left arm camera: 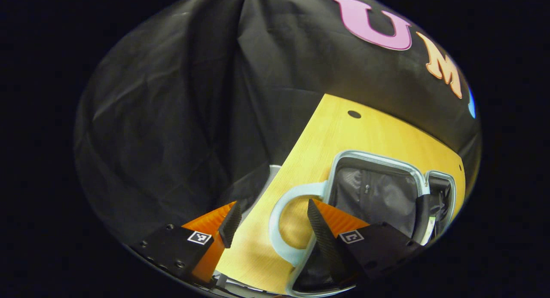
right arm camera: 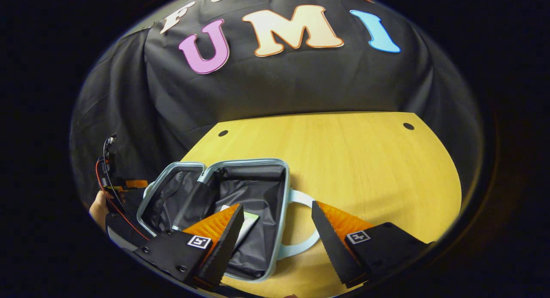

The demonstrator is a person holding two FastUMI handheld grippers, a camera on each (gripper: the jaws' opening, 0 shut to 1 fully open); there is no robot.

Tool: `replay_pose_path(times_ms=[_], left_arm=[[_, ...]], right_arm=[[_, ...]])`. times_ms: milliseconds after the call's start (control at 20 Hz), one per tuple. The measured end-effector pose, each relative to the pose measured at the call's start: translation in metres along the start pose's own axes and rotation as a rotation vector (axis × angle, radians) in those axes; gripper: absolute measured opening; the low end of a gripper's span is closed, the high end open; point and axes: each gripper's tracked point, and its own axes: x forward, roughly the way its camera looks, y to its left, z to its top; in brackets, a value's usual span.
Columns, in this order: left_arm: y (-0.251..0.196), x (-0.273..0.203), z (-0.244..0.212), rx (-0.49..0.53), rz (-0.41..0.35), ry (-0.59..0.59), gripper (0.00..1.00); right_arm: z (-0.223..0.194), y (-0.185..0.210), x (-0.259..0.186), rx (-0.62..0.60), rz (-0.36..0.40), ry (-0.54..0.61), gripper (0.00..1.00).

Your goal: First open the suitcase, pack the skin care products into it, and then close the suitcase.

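A small suitcase with a pale blue-grey rim lies open on the wooden table, both black-lined halves facing up. A flat white and green skin care packet lies in the half nearer its pale loop handle. My right gripper hangs open above that handle and rim, gripping nothing. In the left gripper view the suitcase lies at the right, its handle between the fingers of my open left gripper. A dark upright shape stands at the hinge; I cannot tell what it is.
Bare tabletop stretches beyond and to the right of the suitcase in the right gripper view. At the far left of that view is a hand on the other gripper, at the table's edge. Black cloth hangs behind.
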Motion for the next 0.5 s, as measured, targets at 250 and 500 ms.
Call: replay_pose_path(times_ms=[250, 500], left_arm=[[0.013, 0.013, -0.008, 0.032, -0.021, 0.098, 0.74], [0.029, 0.009, -0.003, 0.060, -0.025, 0.177, 0.27]], right_arm=[[0.009, -0.030, -0.008, 0.000, -0.073, -0.027, 0.98], [0.017, -0.049, -0.015, 0.001, -0.101, -0.056, 0.98]])
